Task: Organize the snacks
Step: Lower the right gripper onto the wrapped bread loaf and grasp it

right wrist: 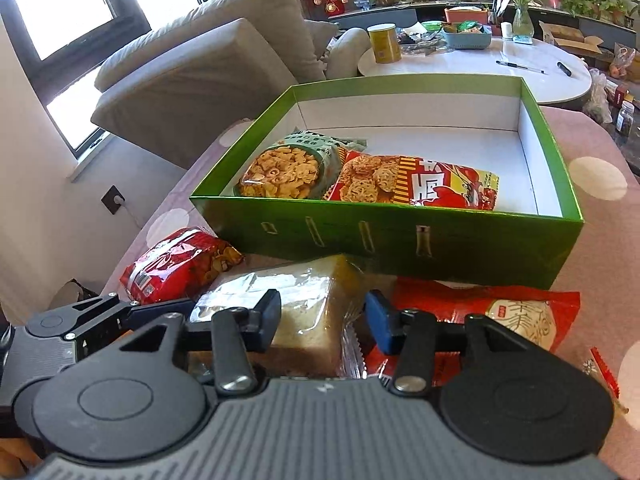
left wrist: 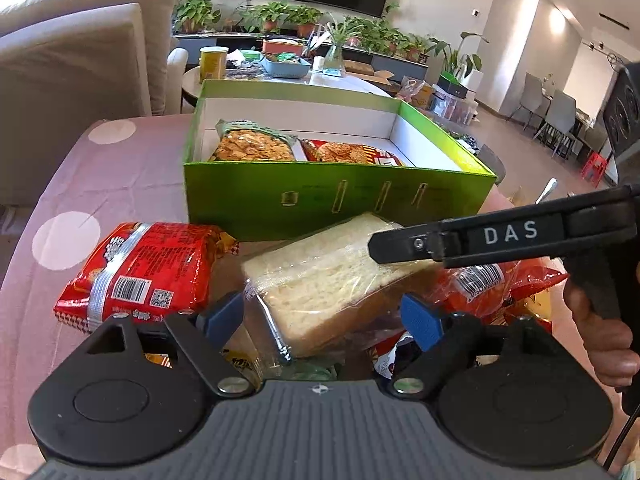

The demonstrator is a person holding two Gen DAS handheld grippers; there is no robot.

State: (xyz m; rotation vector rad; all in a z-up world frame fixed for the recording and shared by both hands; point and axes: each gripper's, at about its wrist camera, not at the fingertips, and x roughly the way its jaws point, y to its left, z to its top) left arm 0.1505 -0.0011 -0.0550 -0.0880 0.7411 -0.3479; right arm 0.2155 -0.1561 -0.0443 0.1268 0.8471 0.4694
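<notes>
Wrapped bread (left wrist: 332, 280) — "DAS" on right gripper (left wrist: 510, 234).

Counter (left wrist: 120, 168) with pink cloth, pale dots. Green box (left wrist: 336, 196) sits on it toward the far side. Near side, in front of the box: red snack pack (left wrist: 148, 268) at left, wrapped bread (left wrist: 332, 280) in the middle against the box front, red-orange packets (right wrist: 480, 316) at right, partly under the bread.
</notes>
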